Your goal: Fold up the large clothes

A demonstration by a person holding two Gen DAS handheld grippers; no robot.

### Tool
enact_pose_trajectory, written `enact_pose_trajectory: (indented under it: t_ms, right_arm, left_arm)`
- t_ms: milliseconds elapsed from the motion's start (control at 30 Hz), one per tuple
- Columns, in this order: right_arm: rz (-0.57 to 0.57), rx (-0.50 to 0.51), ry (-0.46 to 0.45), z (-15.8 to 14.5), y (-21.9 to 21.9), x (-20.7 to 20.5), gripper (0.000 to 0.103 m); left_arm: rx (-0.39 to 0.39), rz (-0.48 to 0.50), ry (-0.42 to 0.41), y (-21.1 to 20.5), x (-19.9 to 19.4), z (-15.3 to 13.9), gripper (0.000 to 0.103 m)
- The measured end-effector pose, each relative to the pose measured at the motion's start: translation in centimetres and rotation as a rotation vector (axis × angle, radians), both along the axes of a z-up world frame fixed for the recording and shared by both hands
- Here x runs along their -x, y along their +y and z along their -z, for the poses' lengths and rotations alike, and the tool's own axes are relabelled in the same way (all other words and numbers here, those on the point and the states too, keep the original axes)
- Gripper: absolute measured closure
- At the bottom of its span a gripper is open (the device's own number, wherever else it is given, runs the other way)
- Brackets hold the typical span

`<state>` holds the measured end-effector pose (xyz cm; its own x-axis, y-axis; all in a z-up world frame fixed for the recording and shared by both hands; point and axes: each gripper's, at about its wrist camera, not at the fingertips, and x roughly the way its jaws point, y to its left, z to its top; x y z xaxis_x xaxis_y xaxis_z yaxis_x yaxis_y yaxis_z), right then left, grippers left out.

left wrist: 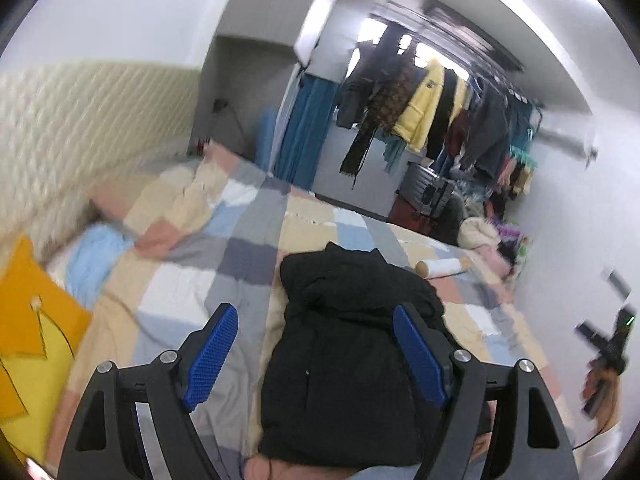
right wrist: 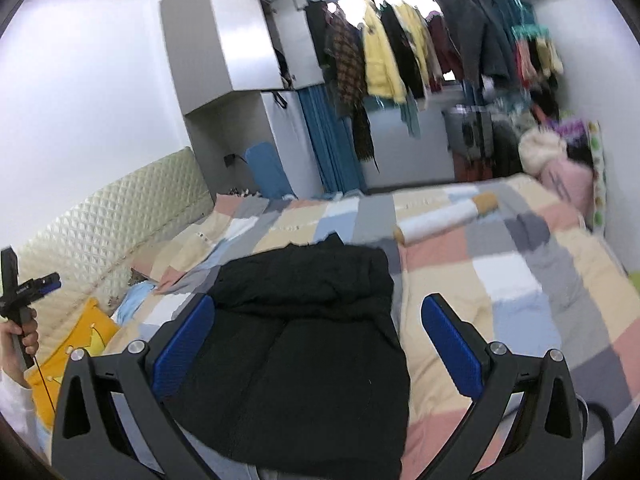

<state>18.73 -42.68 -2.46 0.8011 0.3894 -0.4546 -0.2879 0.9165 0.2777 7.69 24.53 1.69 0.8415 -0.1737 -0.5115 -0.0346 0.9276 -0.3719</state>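
Note:
A black padded jacket (left wrist: 348, 360) lies folded into a thick bundle on the checked quilt (left wrist: 192, 292), hood end away from me. My left gripper (left wrist: 314, 310) hovers above its near half, blue pads wide apart and off the fabric. In the right wrist view the same jacket (right wrist: 304, 340) lies below my right gripper (right wrist: 318, 300), which is also open with nothing gripped. Each view catches the other gripper at its edge, held up by a hand: the right gripper (left wrist: 600, 336) and the left gripper (right wrist: 50, 282).
A white roll on a cardboard core (right wrist: 444, 216) lies on the quilt beyond the jacket. Yellow and orange pillows (left wrist: 36, 328) rest by the quilted headboard (right wrist: 108, 216). A crowded clothes rail (right wrist: 400, 48), a suitcase (left wrist: 428, 192) and a heap of clothes (right wrist: 556, 160) stand past the bed's far end.

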Motion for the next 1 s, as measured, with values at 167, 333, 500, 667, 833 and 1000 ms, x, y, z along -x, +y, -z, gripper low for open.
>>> enact_pose_trajectory:
  t_ms: [167,333,500,667,833,1000]
  right_arm:
    - [-0.018,-0.049,0.154,4.5,-2.3,-0.9,0.0]
    - [-0.069,-0.095,0.272,10.3,-2.4,-1.2,0.003]
    - [-0.073,-0.185,0.419,16.6,-2.5,-2.7,0.013]
    - [-0.074,-0.275,0.52,21.5,-3.2,-3.8,0.02]
    - [-0.056,-0.306,0.587,25.4,-3.3,-4.7,0.02]
    - [-0.039,-0.308,0.642,27.4,-3.6,-5.3,0.02]
  left_arm:
    - [0.2,0.064,0.086,3.8,-1.7,5.9,0.023]
    - [0.3,0.114,0.21,3.0,-4.4,14.6,0.023]
    - [0.385,0.165,0.312,1.7,-6.2,22.5,0.024]
    - [0.488,0.2,0.354,1.2,-6.7,28.2,0.024]
    - [0.503,0.205,0.417,0.4,-7.9,32.0,0.024]
    - [0.464,0.212,0.487,-0.5,-9.0,34.3,0.024]
